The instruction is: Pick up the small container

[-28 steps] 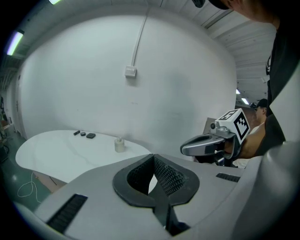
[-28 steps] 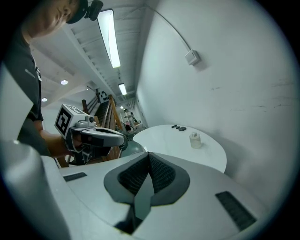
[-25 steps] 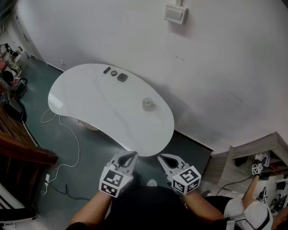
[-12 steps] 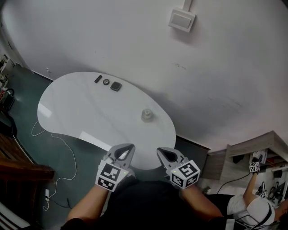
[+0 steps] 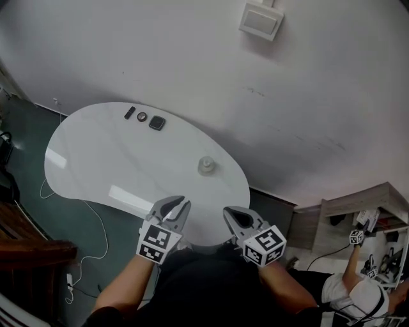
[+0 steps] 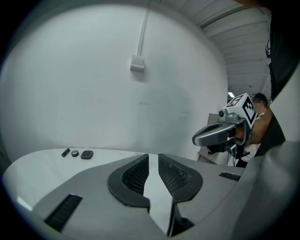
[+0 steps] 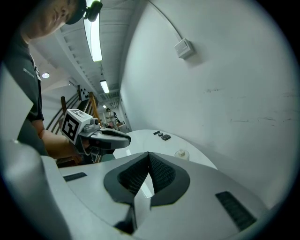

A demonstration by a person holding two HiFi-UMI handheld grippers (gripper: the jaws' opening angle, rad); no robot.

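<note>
The small container [image 5: 206,166], a pale squat jar with a lid, stands near the right far edge of the white kidney-shaped table [image 5: 115,166]; the right gripper view shows this jar [image 7: 181,153] ahead of the jaws. My left gripper [image 5: 178,204] hovers over the table's near edge, well short of the jar. Its jaws are opening, a narrow gap shows between them in the left gripper view [image 6: 153,157], and nothing lies in it. My right gripper [image 5: 228,212] is beside it at the near edge, its tips meeting [image 7: 149,153] with nothing held.
Three small dark items [image 5: 142,117] lie in a row at the table's far left. A wall box [image 5: 261,19] hangs above. A cable [image 5: 96,211] trails on the floor at left. Wooden shelving [image 5: 358,207] and another person [image 5: 358,294] are at right.
Both grippers have moved forward from over the floor to the table's near edge. The left gripper's jaws have parted slightly. The container has not moved.
</note>
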